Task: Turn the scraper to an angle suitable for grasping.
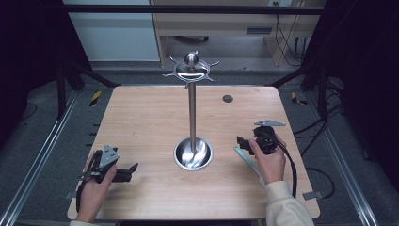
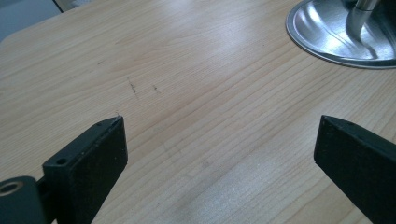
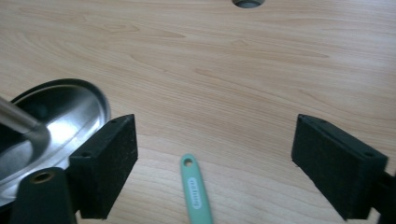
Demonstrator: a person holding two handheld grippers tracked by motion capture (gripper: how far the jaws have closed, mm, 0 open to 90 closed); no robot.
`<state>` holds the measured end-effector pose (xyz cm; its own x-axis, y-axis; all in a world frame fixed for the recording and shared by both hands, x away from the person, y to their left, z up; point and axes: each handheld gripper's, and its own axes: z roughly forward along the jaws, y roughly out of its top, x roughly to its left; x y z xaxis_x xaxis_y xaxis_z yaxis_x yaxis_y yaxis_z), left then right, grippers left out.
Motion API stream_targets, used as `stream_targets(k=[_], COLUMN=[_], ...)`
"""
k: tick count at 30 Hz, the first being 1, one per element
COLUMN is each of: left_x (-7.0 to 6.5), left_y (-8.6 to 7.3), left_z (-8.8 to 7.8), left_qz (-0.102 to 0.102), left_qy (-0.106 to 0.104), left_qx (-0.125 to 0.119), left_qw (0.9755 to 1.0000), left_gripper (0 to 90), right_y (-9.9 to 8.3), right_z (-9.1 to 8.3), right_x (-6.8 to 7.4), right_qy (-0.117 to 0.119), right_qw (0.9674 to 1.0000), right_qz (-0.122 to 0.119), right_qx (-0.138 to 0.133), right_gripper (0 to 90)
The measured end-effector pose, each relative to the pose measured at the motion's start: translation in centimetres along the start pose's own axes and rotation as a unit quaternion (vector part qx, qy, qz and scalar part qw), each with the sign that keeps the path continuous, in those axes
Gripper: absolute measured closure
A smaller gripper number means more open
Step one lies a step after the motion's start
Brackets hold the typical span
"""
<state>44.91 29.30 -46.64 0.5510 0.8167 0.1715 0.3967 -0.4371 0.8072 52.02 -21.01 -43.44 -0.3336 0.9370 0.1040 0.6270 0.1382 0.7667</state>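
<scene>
Pale wooden table [image 1: 141, 117], steel hook stand [image 1: 192, 113] at centre frame.
Right gripper [image 3: 215, 163] jaws spread, straddling the mint-green plastic utensil handle [image 3: 195, 191] at lower centre; should descend squarely before pinching. Left gripper [image 2: 219, 154] jaws spread, nothing between, at lower left of the high view.

Left hand [image 1: 96, 181] gripping the left gripper [image 1: 133, 168] at near left, jaws standing wide apart, right hand [image 1: 269, 160] holding the right gripper [image 1: 240, 141] at right, jaws gaping wide, pointing left
</scene>
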Motion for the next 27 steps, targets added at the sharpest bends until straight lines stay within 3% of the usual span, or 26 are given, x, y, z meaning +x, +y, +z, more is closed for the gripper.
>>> stream_targets(k=[4, 7, 12, 16, 20, 24, 27], left_x=[0.2, 0.3, 0.3, 0.3, 0.5, 0.4, 0.4], left_y=[0.0, -0.1, 0.0, 0.0, 0.0, 0.0, 0.0], left_z=[-0.1, -0.1, -0.2, -0.1, -0.1, -0.1, -0.1], left_qz=[-0.002, -0.007, -0.005, -0.006, -0.008, -0.008, -0.007], left_qy=[0.001, 0.002, 0.002, 0.001, 0.002, 0.002, 0.001], left_qx=[0.0, -0.002, -0.002, -0.002, -0.003, -0.002, -0.002], left_qw=[1.0, 1.0, 1.0, 1.0, 1.0, 1.0, 1.0], left_gripper=[2.6, 2.6, 2.6, 2.5, 2.6, 2.6, 2.6], right_y=[0.0, 0.0, -0.6, -1.3, -1.6, -1.5, -1.6], right_z=[0.4, 0.4, 0.9, 1.6, 1.9, 2.1, 2.5], right_x=[1.2, 2.2, 3.9, 4.4, 4.7, 5.4, 5.8], right_qy=[0.005, 0.035, 0.07, 0.071, 0.088, 0.075, 0.074], right_qw=[0.9997, 0.9984, 0.9922, 0.9872, 0.9846, 0.9839, 0.983], right_qz=[-0.021, -0.044, -0.097, -0.138, -0.146, -0.152, -0.153], right_qx=[0.011, 0.01, 0.035, 0.037, 0.04, 0.057, 0.07], right_gripper=[19.0, 25.3, 31.6, 32.6, 31.7, 27.0, 29.1])
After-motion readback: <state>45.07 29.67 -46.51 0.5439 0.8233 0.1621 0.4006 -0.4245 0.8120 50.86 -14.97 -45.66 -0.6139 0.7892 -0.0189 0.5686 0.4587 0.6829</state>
